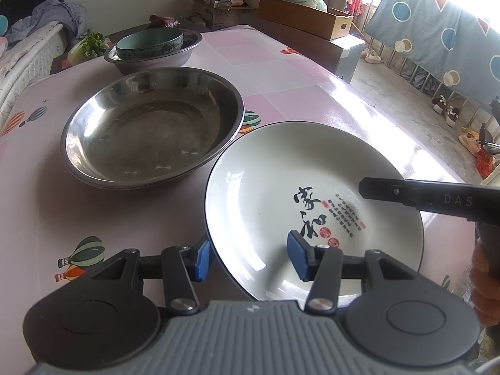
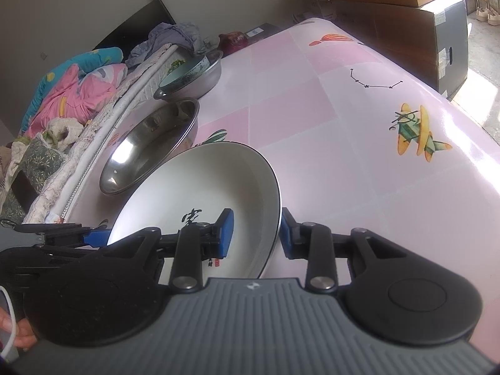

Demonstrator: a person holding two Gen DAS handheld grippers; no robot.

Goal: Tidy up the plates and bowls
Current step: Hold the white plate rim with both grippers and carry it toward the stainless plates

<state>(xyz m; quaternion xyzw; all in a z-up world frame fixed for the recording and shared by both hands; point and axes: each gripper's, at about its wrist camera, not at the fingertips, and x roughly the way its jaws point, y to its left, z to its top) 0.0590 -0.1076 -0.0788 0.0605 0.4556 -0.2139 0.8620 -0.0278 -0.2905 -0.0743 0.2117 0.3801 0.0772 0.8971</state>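
A white plate (image 1: 265, 193) (image 2: 193, 187) with black calligraphy lies on the pink table, its far edge by the rim of a wide steel basin (image 1: 150, 131) (image 2: 147, 143). My left gripper (image 1: 250, 257) is open and straddles the plate's near-left rim, one blue pad outside and one inside. My right gripper (image 2: 256, 234) straddles the opposite rim, open, with a gap showing at the inner pad. One of its black fingers (image 1: 422, 198) reaches over the plate. Farther back a teal bowl (image 1: 150, 42) (image 2: 184, 75) sits in a second steel basin (image 1: 175, 57).
The pink patterned tablecloth (image 1: 281, 72) stretches to the right of the dishes. A bed with bedding (image 2: 72, 93) runs along the table's far side. Cardboard boxes (image 1: 306, 15) stand beyond the table's end, and leafy greens (image 1: 90, 47) lie near the far basin.
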